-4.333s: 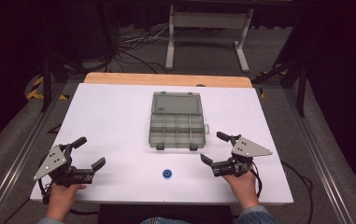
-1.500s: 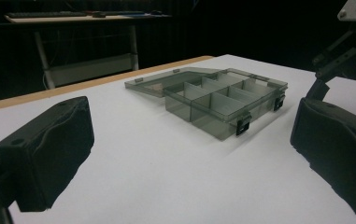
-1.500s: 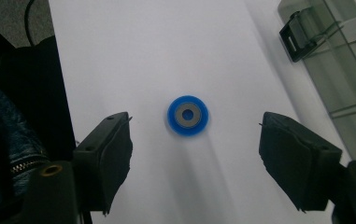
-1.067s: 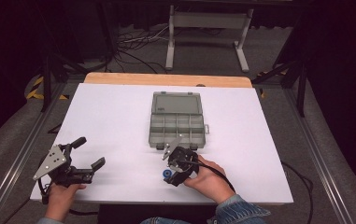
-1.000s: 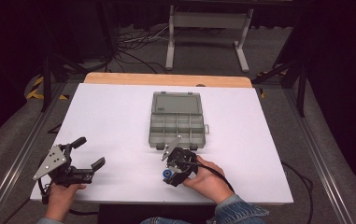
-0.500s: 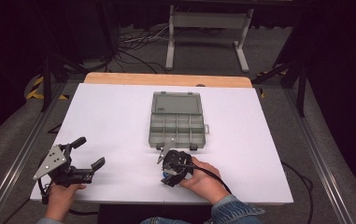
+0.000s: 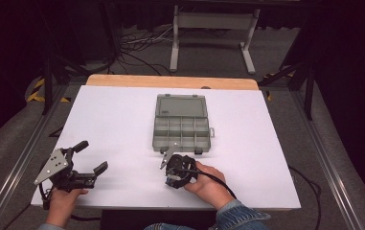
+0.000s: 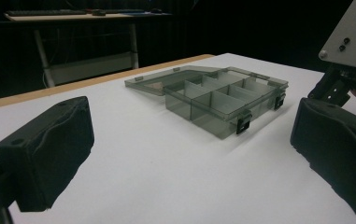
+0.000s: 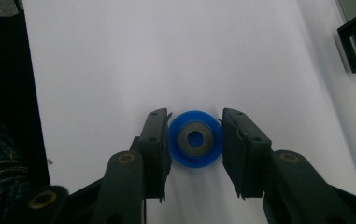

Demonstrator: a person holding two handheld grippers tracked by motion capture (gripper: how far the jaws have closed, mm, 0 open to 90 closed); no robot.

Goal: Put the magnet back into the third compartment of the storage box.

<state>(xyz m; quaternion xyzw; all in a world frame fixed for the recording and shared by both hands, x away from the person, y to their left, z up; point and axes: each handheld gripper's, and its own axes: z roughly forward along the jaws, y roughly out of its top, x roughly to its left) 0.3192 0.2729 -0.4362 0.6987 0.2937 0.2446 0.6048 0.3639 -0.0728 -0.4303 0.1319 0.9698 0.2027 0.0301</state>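
Note:
A small blue ring (image 9: pixel 195 143) with a dark centre lies flat on the white table (image 7: pixel 118 124), near its front edge. My right gripper (image 9: pixel 195 117) points straight down over it, with a jaw pressed against each side of the ring. From above, that gripper (image 7: pixel 174 171) sits just in front of the grey compartment box (image 7: pixel 182 127), whose lid lies open and flat behind it. My left gripper (image 7: pixel 92 155) rests at the front left with its jaws wide apart and nothing between them. It faces the box (image 8: pixel 213 100).
A wooden strip (image 7: pixel 170 82) runs along the table's far edge. Beyond it stands a metal frame (image 7: pixel 213 21) on a dark floor with cables. The person's denim sleeve (image 7: pixel 240 218) comes in at the bottom.
The right hand came from the front right to the ring in front of the box, and the gripper has tipped down over it. The left gripper has stayed put.

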